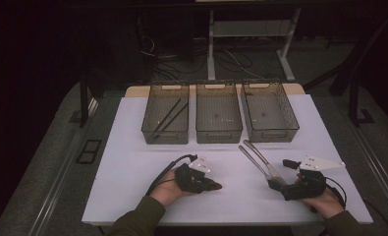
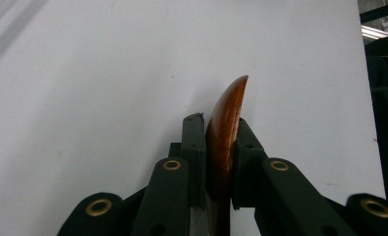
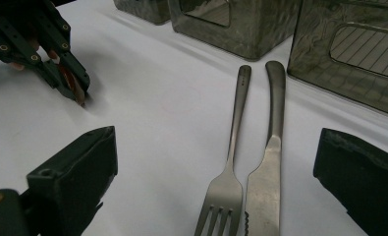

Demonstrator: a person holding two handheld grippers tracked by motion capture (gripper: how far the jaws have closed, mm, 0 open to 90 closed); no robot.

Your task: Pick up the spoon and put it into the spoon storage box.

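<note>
Wooden spoon [image 2: 224, 132] clamped between left gripper [image 2: 220, 132] jaws, right gripper [image 3: 216, 191] wide open around fork [image 3: 229, 167] and knife [image 3: 268, 167]; next likely lifting spoon toward bins [image 1: 219, 132].

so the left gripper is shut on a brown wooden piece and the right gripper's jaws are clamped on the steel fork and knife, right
Not quite. The left gripper is shut on the brown wooden piece, but the right gripper stands open: in the right gripper view the steel fork and knife lie untouched between its jaws.

a high camera looks forward and down over the whole dim worktop [image 1: 132, 187], while both gripper cameras skim low along it, sharing its white surface.
</note>
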